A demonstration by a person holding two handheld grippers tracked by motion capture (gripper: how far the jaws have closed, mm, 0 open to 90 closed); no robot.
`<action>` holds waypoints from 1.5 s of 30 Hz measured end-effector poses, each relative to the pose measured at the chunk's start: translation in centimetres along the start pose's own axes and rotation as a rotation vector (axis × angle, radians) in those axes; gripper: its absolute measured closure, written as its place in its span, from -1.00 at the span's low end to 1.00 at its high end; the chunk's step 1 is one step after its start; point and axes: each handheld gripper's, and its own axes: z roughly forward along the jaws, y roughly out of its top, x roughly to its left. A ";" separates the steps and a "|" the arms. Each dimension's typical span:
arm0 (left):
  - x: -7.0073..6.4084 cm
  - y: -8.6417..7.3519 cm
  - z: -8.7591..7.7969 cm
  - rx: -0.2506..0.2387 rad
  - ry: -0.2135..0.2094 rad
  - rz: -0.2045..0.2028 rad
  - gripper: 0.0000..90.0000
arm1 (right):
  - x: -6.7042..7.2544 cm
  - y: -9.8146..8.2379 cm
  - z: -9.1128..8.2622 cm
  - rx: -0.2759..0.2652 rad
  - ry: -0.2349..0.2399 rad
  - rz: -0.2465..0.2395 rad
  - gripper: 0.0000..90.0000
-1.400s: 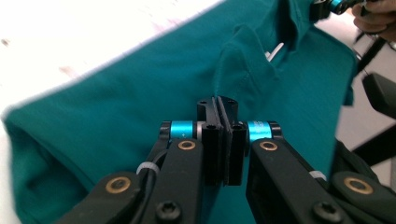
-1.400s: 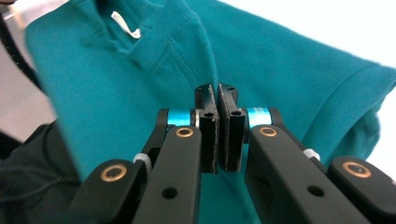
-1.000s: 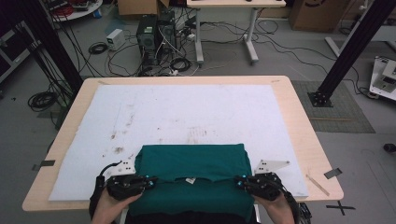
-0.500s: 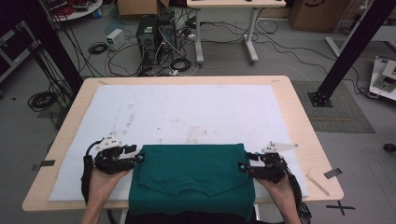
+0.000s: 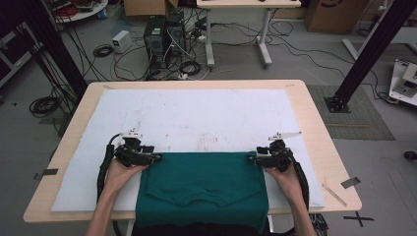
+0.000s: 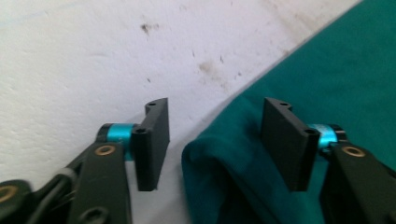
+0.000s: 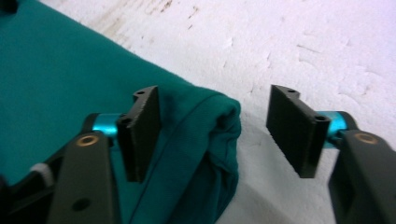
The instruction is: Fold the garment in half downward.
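A teal garment (image 5: 204,189) lies folded on the white mat (image 5: 206,115), its near part hanging over the table's front edge. My left gripper (image 5: 156,158) is at the garment's far left corner. In the left gripper view this gripper (image 6: 215,135) stands open, with the folded corner of the cloth (image 6: 336,84) between its jaws and against the right one. My right gripper (image 5: 252,159) is at the far right corner. It (image 7: 215,130) is open too, with the bunched cloth corner (image 7: 56,70) loose between its jaws, near the left one.
The wooden table (image 5: 319,128) shows around the mat, with tape strips near its right front corner (image 5: 350,182) and left edge (image 5: 43,173). Beyond the far edge are computer boxes and cables on the floor (image 5: 162,44). A black frame post (image 5: 366,54) rises at the right.
Both grippers have moved away from the person, from the table's front edge to the garment's far corners, carrying a layer of cloth over with them. The garment's far edge has stayed in place.
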 end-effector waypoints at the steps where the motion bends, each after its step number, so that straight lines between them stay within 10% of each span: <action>1: -0.1 0.0 0.0 0.003 -0.003 0.019 0.11 | 0.2 0.0 0.0 0.003 0.000 -0.017 0.05; 8: -1.0 -0.4 0.2 -0.001 -0.010 0.030 0.64 | 1.4 -0.4 0.4 0.018 -0.020 -0.090 0.63; 16: -0.9 1.0 0.9 0.023 0.081 0.004 0.75 | 2.0 0.7 1.1 0.030 -0.125 -0.128 0.74; 32: 4.2 4.7 4.1 -0.065 0.122 -0.113 0.75 | -2.0 6.4 4.8 0.067 -0.181 -0.068 0.72; 36: 5.9 5.5 4.8 -0.077 0.084 -0.195 0.76 | -3.3 8.0 6.1 0.064 -0.198 -0.027 0.72; 40: 5.6 6.2 5.1 -0.058 0.132 -0.167 0.73 | -3.6 9.0 6.5 0.091 -0.205 0.002 0.62; 45: 4.9 5.9 3.8 -0.056 0.177 -0.122 0.19 | -3.4 8.4 5.4 0.041 -0.255 0.046 0.12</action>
